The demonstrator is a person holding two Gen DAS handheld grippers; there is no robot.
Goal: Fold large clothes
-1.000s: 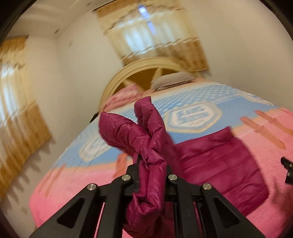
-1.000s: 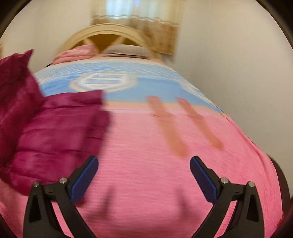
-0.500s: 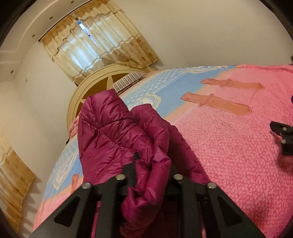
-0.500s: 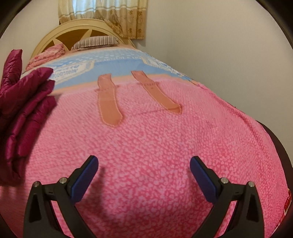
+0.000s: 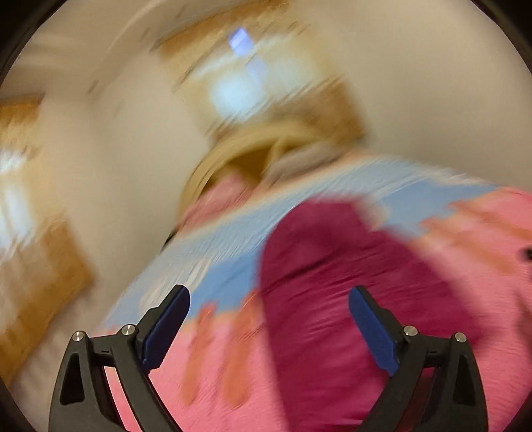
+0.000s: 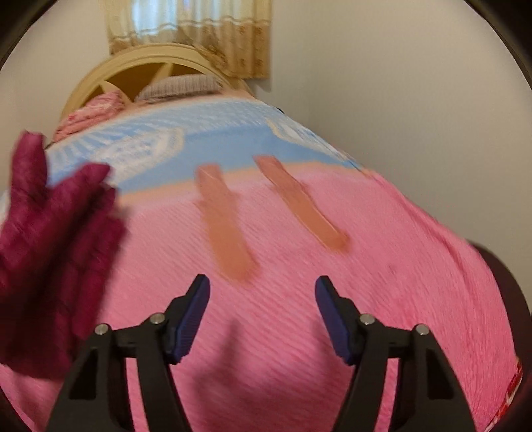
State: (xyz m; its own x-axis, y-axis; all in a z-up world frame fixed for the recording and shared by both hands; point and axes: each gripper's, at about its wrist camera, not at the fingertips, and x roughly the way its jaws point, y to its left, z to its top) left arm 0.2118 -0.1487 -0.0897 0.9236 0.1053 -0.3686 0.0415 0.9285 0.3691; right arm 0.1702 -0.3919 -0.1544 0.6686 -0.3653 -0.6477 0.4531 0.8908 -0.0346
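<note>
A magenta puffer jacket (image 5: 349, 292) lies on the pink and blue bedspread (image 5: 482, 232); the left wrist view is heavily blurred. My left gripper (image 5: 269, 299) is open and empty above the jacket's near part. In the right wrist view the jacket (image 6: 50, 249) sits at the left edge, bunched up. My right gripper (image 6: 262, 289) is open and empty over the pink bedspread (image 6: 382, 282), to the right of the jacket.
A curved wooden headboard (image 6: 143, 63) and pillows (image 6: 179, 86) stand at the far end of the bed. A curtained window (image 6: 186, 26) is behind it. A white wall (image 6: 415, 99) runs along the bed's right side.
My left gripper has let go of the jacket and opened, and its view has swung fast. The jacket now lies on the bed. My right gripper's fingers have narrowed somewhat.
</note>
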